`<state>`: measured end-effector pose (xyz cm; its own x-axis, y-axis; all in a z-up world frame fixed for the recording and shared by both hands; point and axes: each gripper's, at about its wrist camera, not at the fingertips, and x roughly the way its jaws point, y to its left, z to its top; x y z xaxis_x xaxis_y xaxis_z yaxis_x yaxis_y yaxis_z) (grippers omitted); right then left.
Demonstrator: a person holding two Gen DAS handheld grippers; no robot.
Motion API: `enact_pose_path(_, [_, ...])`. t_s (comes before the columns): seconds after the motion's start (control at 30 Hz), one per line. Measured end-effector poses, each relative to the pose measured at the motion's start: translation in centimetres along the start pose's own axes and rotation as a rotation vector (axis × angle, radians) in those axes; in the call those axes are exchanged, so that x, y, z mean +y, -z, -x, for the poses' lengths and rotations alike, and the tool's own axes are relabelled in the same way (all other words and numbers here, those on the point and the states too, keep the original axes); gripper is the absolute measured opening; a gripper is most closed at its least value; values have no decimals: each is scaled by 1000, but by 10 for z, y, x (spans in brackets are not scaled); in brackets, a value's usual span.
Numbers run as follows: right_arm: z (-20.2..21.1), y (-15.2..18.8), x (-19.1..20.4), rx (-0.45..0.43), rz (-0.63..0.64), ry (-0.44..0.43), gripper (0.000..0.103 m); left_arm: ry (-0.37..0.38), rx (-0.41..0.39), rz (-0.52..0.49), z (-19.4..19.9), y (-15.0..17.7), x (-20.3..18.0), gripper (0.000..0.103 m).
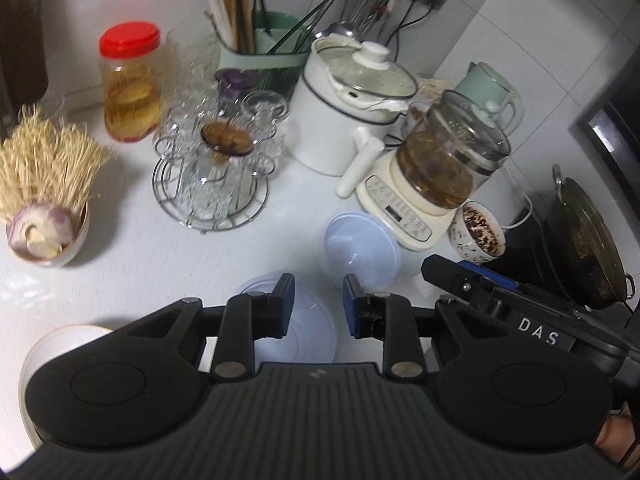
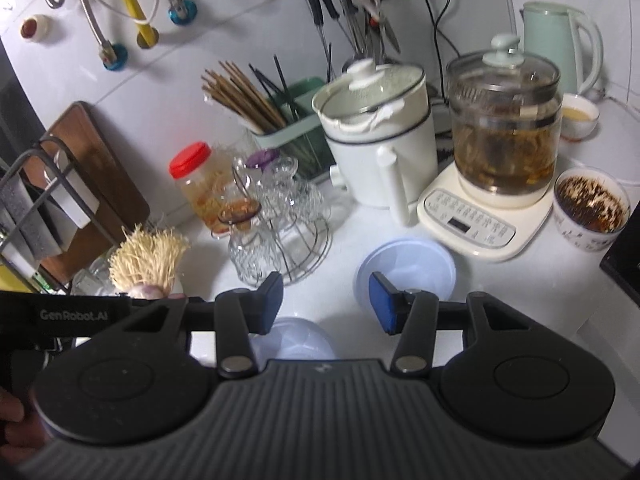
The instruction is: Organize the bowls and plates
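Note:
Two pale blue plastic bowls sit on the white counter. The far bowl (image 1: 362,246) (image 2: 406,270) stands in front of the cream kettle base. The near bowl (image 1: 308,326) (image 2: 294,340) lies just under the grippers. My left gripper (image 1: 315,305) is open and empty, hovering above the near bowl. My right gripper (image 2: 326,300) is open and empty, between the two bowls, its right finger over the far bowl's near rim. A white bowl (image 1: 60,344) shows at the lower left of the left wrist view, partly hidden. The right gripper also shows in the left wrist view (image 1: 480,284).
A glass-cup rack (image 1: 210,172), red-lid jar (image 1: 130,80), white pot (image 1: 348,108), glass kettle on its base (image 1: 440,168), a cup of spices (image 1: 478,234), a chopstick holder (image 2: 288,128) and a bowl of garlic and noodles (image 1: 44,216) crowd the counter. A dark wok (image 1: 588,240) sits at right.

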<state>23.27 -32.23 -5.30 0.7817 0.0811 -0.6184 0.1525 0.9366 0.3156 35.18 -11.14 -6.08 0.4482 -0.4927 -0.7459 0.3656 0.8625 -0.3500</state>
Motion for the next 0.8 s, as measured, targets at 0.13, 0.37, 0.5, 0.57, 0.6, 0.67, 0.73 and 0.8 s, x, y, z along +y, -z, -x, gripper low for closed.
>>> enact_pose_path(0.13, [13, -5, 2, -29, 21, 3, 51, 5, -24, -21, 11, -4, -5, 30])
enact_pose_path(0.37, [28, -8, 6, -37, 53, 15, 51, 2, -42, -44, 24, -4, -7, 30])
enact_pose_path(0.5, [32, -7, 7, -46, 55, 20, 51, 8, -45, -45, 28, -2, -6, 30])
enact_pose_path(0.57, [34, -6, 7, -52, 51, 21, 51, 12, -43, -46, 29, -1, -7, 30])
enact_pose_path(0.6, [35, -5, 7, -54, 49, 22, 51, 15, -41, -47, 29, -1, -8, 30])
enact_pose_path(0.67, [36, -3, 7, -56, 45, 25, 51, 21, -37, -52, 28, 1, -9, 30])
enact_pose_path(0.73, [38, -1, 6, -57, 38, 31, 51, 23, -31, -59, 27, 2, -11, 30])
enact_pose_path(0.8, [41, 1, 3, -58, 29, 39, 51, 27, -25, -61, 26, 4, -13, 30])
